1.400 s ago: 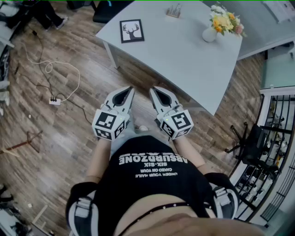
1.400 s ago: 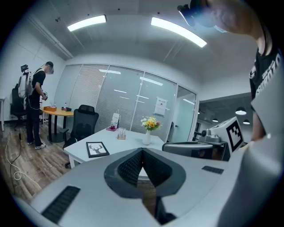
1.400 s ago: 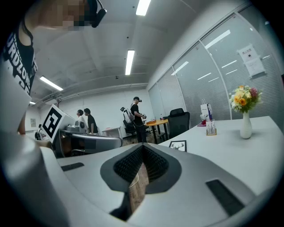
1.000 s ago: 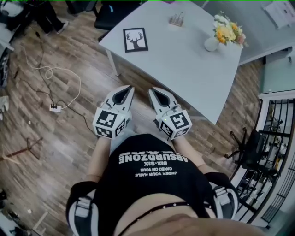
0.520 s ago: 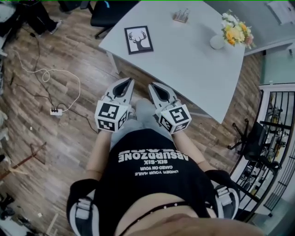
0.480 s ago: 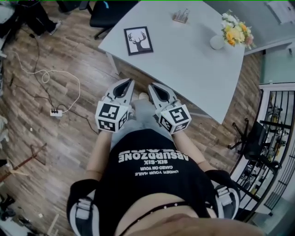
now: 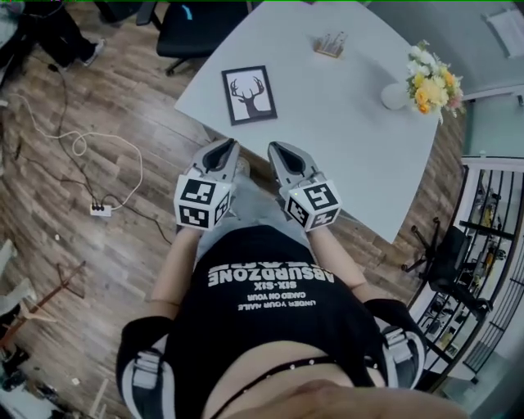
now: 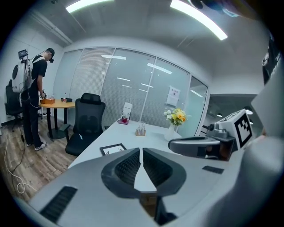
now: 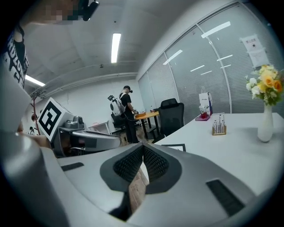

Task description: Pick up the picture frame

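A black picture frame [image 7: 249,94] with a deer-head print lies flat near the left corner of the white table [image 7: 344,123]. Both grippers hover side by side just short of the table's near edge, pointing at it, and neither touches the frame. My left gripper [image 7: 232,145] is shut and holds nothing. My right gripper [image 7: 273,146] is also shut and holds nothing. In the left gripper view the picture frame [image 8: 113,149] shows just left of the closed left gripper [image 8: 141,150]. In the right gripper view the picture frame [image 9: 174,146] lies right of the closed right gripper [image 9: 143,145].
A white vase of flowers [image 7: 426,78] stands at the table's far right, and a small wooden holder [image 7: 331,44] at its back. A black office chair [image 7: 184,24] stands beyond the left corner. A power strip with cable [image 7: 100,209] lies on the wooden floor. A person [image 8: 35,95] stands far off.
The table and frame have drawn closer in the head view. Both grippers have moved forward to the table's near edge and stayed shut.
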Demonstrator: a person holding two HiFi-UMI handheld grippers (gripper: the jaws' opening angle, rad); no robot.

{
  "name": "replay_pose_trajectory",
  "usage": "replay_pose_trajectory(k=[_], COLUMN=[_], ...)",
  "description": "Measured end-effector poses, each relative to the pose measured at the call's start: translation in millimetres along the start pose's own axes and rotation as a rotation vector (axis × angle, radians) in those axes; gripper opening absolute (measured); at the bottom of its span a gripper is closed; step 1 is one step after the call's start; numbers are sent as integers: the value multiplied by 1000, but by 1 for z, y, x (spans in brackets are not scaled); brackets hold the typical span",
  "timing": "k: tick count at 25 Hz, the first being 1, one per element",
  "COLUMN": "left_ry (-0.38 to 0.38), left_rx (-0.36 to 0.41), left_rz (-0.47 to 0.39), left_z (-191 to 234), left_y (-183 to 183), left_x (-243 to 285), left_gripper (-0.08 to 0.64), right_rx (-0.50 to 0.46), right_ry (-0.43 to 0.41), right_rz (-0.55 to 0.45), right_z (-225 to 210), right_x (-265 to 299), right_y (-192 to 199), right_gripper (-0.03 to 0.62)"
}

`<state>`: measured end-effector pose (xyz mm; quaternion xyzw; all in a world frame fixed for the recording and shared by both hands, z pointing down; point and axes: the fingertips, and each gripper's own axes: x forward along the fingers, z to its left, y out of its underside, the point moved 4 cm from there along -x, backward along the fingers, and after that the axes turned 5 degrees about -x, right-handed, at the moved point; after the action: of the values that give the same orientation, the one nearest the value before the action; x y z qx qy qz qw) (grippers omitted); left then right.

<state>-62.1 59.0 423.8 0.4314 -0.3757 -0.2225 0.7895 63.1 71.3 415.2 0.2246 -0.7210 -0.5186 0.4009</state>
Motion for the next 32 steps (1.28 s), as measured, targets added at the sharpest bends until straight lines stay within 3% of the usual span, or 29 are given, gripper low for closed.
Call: replay_pose_trajectory(k=[9, 11, 15, 23, 32], left_ry=[-45, -32, -38, -99, -169], left_rx=[33, 40, 45, 5, -29], left_rz=[73, 102, 137, 251, 323], left_z=[45, 49, 62, 97, 126], left_y=[-28, -30, -31, -14, 5], left_x=[76, 90, 112, 149, 181], left_gripper=[41, 126, 129, 153, 153], right_rx=[50, 72, 78, 84, 72], right_ry=[-7, -34, -59, -48, -13], right_rz=[121, 142, 185, 286, 376], right_z=[-61, -70, -84, -119, -153], right_x=[84, 99, 124, 161, 185], right_y=[-11, -12, -12, 5, 30], right_gripper=[20, 82, 109, 135, 143])
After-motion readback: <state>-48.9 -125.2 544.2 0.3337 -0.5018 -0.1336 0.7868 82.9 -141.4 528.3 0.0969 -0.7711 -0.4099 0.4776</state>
